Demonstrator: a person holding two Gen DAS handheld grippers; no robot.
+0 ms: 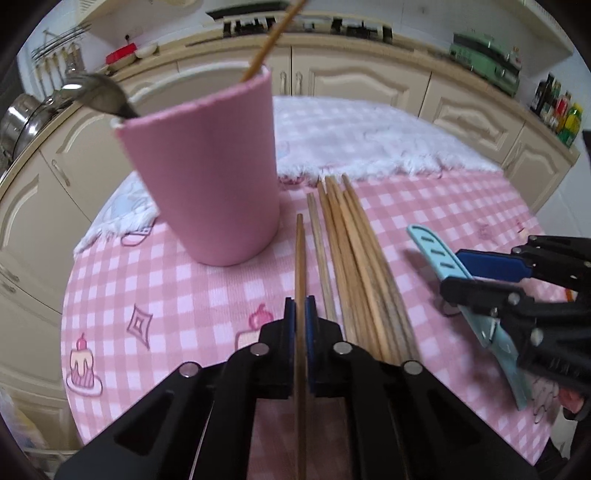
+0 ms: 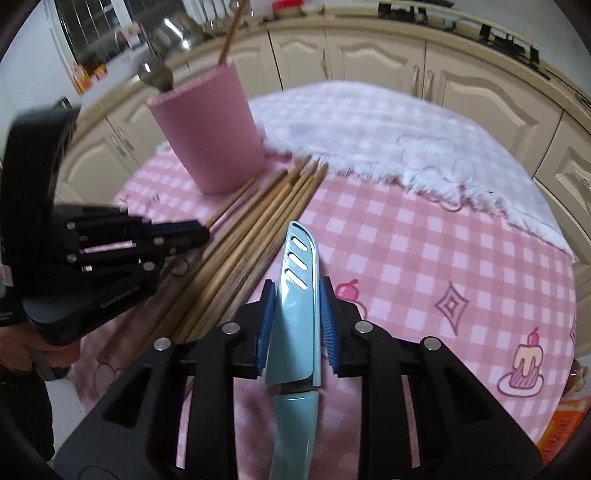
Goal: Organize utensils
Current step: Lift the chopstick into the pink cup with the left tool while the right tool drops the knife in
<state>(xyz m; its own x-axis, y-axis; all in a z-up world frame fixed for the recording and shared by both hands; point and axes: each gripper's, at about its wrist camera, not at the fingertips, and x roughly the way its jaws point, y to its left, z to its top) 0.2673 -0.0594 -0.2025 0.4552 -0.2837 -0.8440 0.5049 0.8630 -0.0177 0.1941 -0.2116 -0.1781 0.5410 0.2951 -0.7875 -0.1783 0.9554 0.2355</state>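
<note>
Chopstick (image 1: 301, 280) between shut left fingers (image 1: 291, 325).

1. Home kitchen; cream cabinets (image 1: 354, 79) with arched panel doors run along the wall under a long countertop (image 2: 369, 27).
2. Green stove (image 1: 487, 55) on the counter; bottles (image 1: 557, 110) crowded beside it.
3. Steel pot (image 1: 22, 118) at the left; utensils hang from a wall rack (image 1: 59, 44).
4. Round table (image 2: 424, 258) under a pink checked cloth printed with cakes; a fluffy white towel (image 2: 388, 136) lies over its far side.
</note>
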